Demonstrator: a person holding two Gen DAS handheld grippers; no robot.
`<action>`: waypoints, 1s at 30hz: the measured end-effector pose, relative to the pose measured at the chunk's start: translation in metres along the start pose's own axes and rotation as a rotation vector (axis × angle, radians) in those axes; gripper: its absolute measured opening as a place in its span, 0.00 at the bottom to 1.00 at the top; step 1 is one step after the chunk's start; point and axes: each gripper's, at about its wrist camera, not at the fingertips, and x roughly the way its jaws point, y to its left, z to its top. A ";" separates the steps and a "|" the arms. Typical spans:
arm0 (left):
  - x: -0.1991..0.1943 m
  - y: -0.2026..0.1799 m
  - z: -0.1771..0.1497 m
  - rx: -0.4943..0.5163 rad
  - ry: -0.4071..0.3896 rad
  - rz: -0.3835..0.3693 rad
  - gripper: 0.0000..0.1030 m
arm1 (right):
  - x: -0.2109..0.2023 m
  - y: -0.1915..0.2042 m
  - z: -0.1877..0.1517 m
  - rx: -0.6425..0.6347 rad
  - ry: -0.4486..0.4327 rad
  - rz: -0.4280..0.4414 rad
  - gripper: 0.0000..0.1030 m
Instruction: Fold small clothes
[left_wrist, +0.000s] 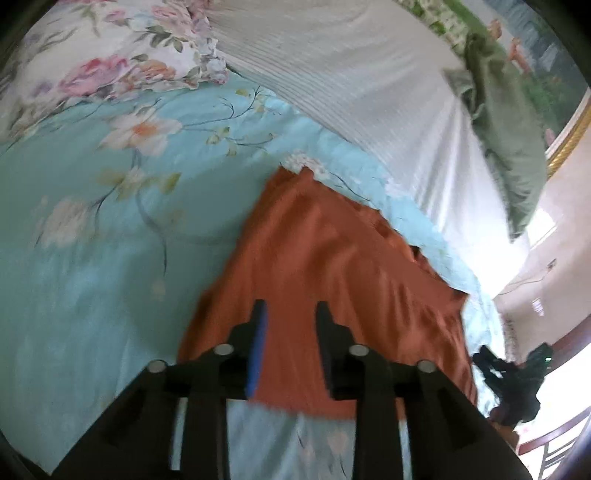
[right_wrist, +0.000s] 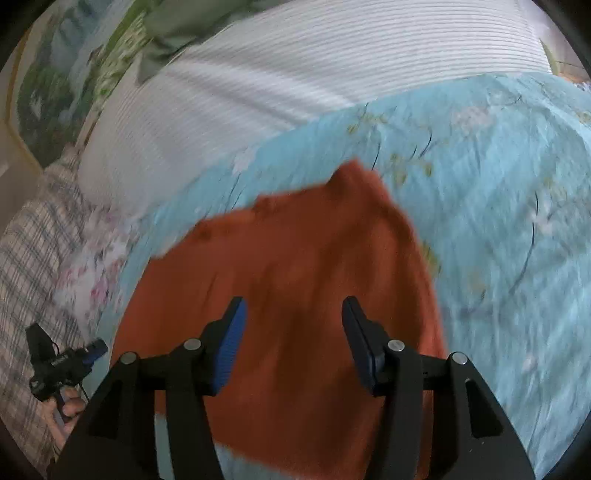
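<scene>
Left wrist view shows the left gripper (left_wrist: 290, 314) poised above an orange garment (left_wrist: 332, 280) that lies on a blue floral quilt (left_wrist: 92, 258); its jaws stand narrowly apart with nothing between them, the cloth only showing through the gap from below. Right wrist view shows the right gripper (right_wrist: 293, 314) with jaws wider apart, also empty, and the same garment (right_wrist: 295, 258) spread beneath and ahead of it. Beyond both grippers the garment tapers to a raised point, and past that lies a white striped sheet (left_wrist: 351, 92). Off to the right of the left gripper, the right tool is visible at the garment's edge; off to the left of the right gripper, a hand (right_wrist: 68, 408) holds the left tool. Both views are smeared, so whether the garment is flat or already folded over on itself I cannot tell, and its near hem is partly hidden behind the fingers. The risk I judge from here is a poor regrasp: with the left jaws so narrow, a descent could push the cloth ahead and bunch it rather than straddle an edge. The quilt is soft and loose, so a deep pinch could catch quilt along with garment and drag both. If the two grippers take hold at uneven spots, the next fold would come out skewed.
</scene>
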 end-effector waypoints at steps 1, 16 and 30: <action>-0.008 -0.001 -0.011 -0.004 0.004 -0.013 0.31 | -0.003 0.002 -0.007 0.005 0.009 0.006 0.53; -0.008 -0.004 -0.090 -0.051 0.125 -0.088 0.54 | -0.044 0.018 -0.067 0.091 0.013 0.078 0.61; 0.014 0.022 -0.084 -0.185 0.130 -0.111 0.57 | -0.059 0.012 -0.088 0.122 0.013 0.076 0.62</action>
